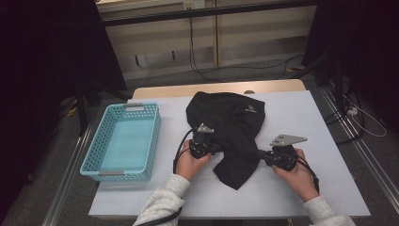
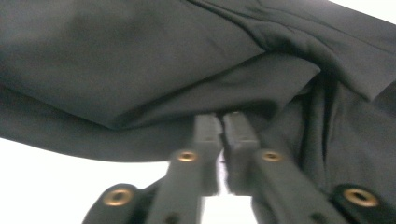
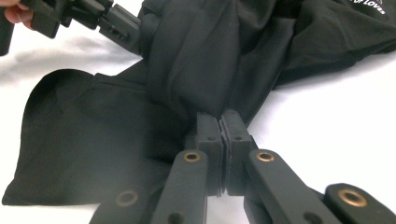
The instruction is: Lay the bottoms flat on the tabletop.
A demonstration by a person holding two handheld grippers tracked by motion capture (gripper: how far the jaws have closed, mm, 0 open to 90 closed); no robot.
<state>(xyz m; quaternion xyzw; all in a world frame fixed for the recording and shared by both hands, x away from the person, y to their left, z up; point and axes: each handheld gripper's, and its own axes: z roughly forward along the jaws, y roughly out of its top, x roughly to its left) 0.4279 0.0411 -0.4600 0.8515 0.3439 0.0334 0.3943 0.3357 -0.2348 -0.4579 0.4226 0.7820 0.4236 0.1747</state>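
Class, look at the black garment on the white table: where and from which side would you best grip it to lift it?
Probably at its narrow bunched waist, from both sides at once. There the black garment gathers into thick folds, and the left gripper and right gripper each pinch one edge, jaws closed on cloth.

Garment (image 1: 230, 122): black cloth, matt and smooth, creasing in soft folds.
Basket (image 1: 153, 136): light-blue perforated plastic, showing a slight sheen.
Left gripper (image 2: 220, 128): matt black plastic, brass-coloured rivets glinting.
Table (image 1: 301, 117): white covering looking matt, wood edge showing behind.
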